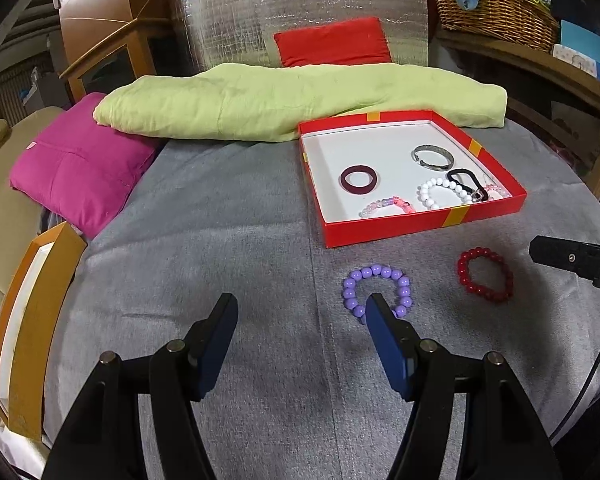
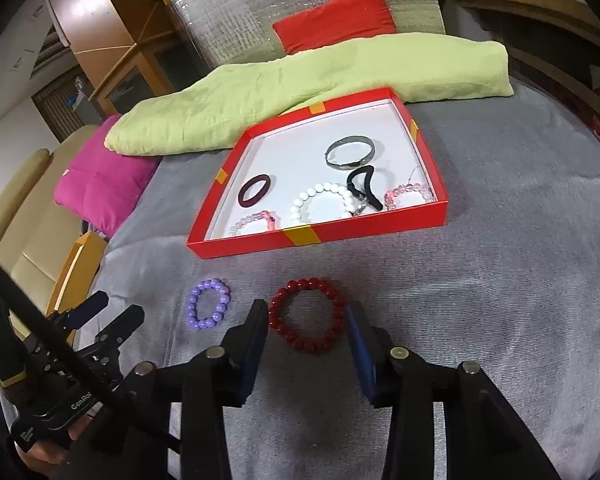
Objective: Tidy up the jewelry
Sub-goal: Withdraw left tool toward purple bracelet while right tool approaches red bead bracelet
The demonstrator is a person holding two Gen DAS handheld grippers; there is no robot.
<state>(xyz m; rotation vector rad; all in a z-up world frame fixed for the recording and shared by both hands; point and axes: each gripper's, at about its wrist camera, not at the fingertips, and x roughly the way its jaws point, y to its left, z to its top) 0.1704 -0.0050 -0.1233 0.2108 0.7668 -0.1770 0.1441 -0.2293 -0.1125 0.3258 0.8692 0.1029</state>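
On the grey bedcover lie a purple bead bracelet [image 1: 364,274] [image 2: 198,294] and a red bead bracelet [image 1: 466,262] [image 2: 308,283], both in front of a red box [image 1: 384,236] [image 2: 252,250]. The box holds a silver bangle [image 1: 418,151], a dark maroon ring [image 1: 346,182], a white bead bracelet [image 1: 432,186], a black hair tie [image 1: 458,174] and pink bead bracelets [image 1: 384,204]. My left gripper [image 1: 302,308] [image 2: 118,307] is open; its right fingertip overlaps the purple bracelet's near side. My right gripper [image 2: 306,314] is open, its fingers flanking the red bracelet.
A folded green blanket [image 1: 284,100] lies behind the box, with a magenta cushion [image 1: 80,168] to its left and a red cushion [image 1: 332,42] against a silver foil panel. An orange-rimmed box lid [image 1: 32,320] stands at the bed's left edge. A wicker basket [image 1: 496,12] sits on a shelf at right.
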